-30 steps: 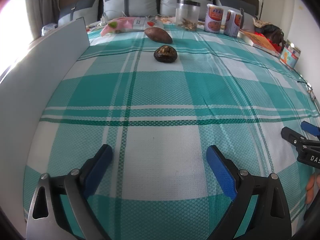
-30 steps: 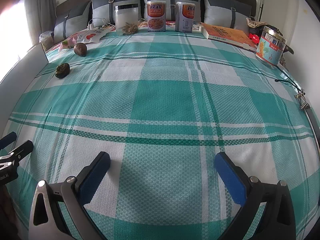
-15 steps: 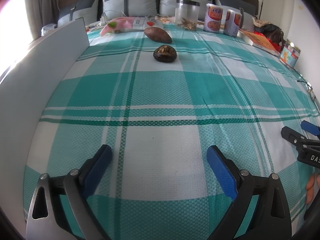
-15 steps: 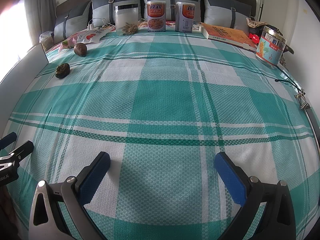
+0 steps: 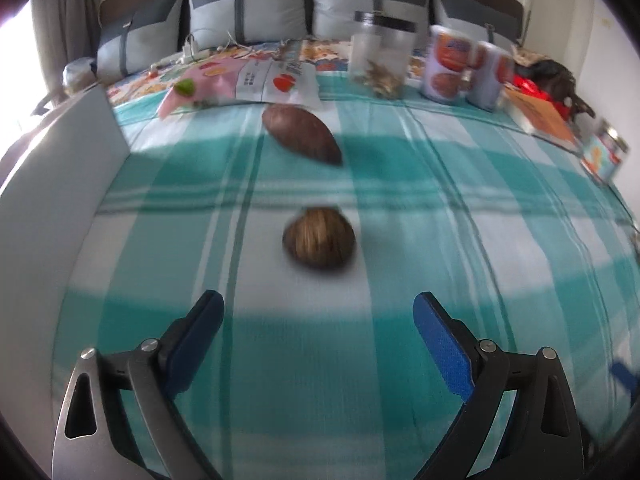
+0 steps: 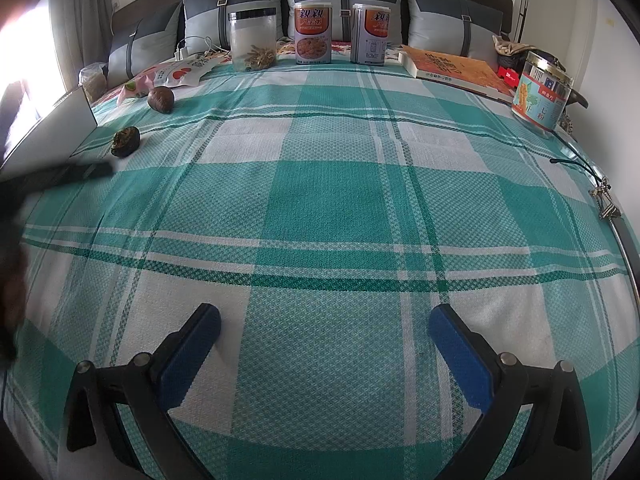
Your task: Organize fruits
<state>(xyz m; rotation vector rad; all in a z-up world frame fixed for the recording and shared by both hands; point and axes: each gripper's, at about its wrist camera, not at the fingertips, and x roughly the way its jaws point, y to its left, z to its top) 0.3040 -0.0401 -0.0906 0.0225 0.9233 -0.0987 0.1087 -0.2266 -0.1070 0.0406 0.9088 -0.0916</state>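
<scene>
Left wrist view, left gripper (image 5: 318, 314): spread wide, grasping nothing, aimed straight at the round brown fruit (image 5: 319, 243); likely lined up for a pick.
Left wrist view, round brown fruit: loose on the checked bedspread (image 5: 460, 200), ahead of the fingertips and apart from them, roughly centred between the 2 pads.
Left wrist view, oval brown fruit (image 5: 302, 133): farther back, well apart from the round one, just in front of the snack packet (image 5: 256, 84).
Left wrist view, edges: white panel (image 5: 60, 184) standing close on the left; open cloth to the right of both fruits.
Right wrist view, right gripper (image 6: 324, 332): released, holding nothing, low over bare cloth, probably parked clear of the working side.
Right wrist view, fruits: both far left, near the white panel; a dark blurred shape just beside the nearer one, probably the other tool.
Right wrist view, back row: clear jar (image 6: 253, 39), 2 cans (image 6: 313, 33), book (image 6: 452, 68).
Right wrist view, open room: wide middle of the bedspread; tin (image 6: 542, 94) at the right edge.
</scene>
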